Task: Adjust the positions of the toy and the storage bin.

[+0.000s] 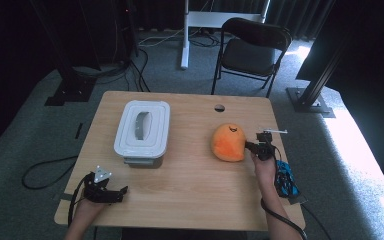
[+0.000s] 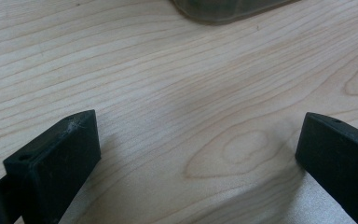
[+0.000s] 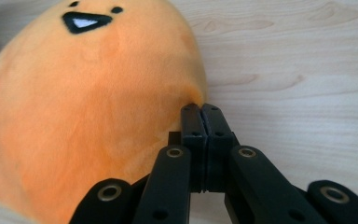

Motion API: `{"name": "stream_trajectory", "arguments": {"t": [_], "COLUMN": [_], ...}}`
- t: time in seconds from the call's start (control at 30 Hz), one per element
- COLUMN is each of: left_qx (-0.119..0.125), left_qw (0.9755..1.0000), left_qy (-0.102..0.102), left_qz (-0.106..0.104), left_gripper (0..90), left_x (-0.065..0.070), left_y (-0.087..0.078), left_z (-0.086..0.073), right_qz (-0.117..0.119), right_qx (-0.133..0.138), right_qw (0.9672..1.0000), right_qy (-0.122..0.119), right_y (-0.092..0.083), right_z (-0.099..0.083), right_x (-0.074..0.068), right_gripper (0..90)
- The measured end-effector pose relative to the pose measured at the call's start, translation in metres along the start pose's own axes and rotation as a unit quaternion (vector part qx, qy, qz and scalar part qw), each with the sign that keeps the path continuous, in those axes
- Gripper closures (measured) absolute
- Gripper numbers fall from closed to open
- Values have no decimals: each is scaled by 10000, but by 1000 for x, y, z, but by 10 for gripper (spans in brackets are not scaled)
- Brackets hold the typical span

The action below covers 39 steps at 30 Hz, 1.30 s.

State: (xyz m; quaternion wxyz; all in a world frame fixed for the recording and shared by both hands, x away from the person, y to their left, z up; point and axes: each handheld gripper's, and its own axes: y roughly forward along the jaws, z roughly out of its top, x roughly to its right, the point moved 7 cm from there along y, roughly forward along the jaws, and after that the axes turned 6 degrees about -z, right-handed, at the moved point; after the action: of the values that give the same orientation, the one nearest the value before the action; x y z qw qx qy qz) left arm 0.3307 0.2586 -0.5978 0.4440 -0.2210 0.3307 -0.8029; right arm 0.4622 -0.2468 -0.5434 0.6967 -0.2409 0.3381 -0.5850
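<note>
Wooden table (image 1: pixel 190 185) on grey carpet, a black chair (image 1: pixel 252 50) beyond its far edge. Right gripper (image 1: pixel 252 146) has its jaws pressed fully together, their tips pinching a fold of fabric on the near side of the orange plush (image 1: pixel 228 142), which lies on the table directly ahead of them. Left gripper (image 1: pixel 111 192) rests near the table's front corner, jaws spread wide over bare wood and holding nothing, a white lidded box (image 1: pixel 142 131) ahead of it.
</note>
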Motion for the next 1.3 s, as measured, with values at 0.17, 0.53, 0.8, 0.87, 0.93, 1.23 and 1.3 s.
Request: {"name": "stream_trajectory", "arguments": {"t": [0.17,0.53,0.8,0.87,0.93,1.23,1.3], "left_qx": [-2,-1,-2,-1,-3,-2,-2], "left_qw": [10000,10000,10000,10000,10000,10000,10000], "left_qy": [1,1,0,0,1,1,1], "left_qz": [-1,0,0,0,-1,-1,0], "left_gripper": [3,3,3,2,3,3,2], "left_x": [0,0,0,0,0,0,0], "left_y": [0,0,0,0,0,0,0], "left_z": [0,0,0,0,0,0,0], "right_qz": [-93,184,438,385,443,304,247], "right_qx": [-3,403,489,453,377,227,128], "right_qw": [9999,9988,9964,9966,9971,9941,9927], "right_qy": [-63,-211,-537,-562,-495,-1021,-1173], "right_y": [7,-21,-35,-30,-22,-5,-3], "right_z": [11,24,15,12,9,-3,-5], "right_x": [3,-10,-40,-44,-46,-58,-62], "right_gripper": [893,654,424,406,358,204,204]}}
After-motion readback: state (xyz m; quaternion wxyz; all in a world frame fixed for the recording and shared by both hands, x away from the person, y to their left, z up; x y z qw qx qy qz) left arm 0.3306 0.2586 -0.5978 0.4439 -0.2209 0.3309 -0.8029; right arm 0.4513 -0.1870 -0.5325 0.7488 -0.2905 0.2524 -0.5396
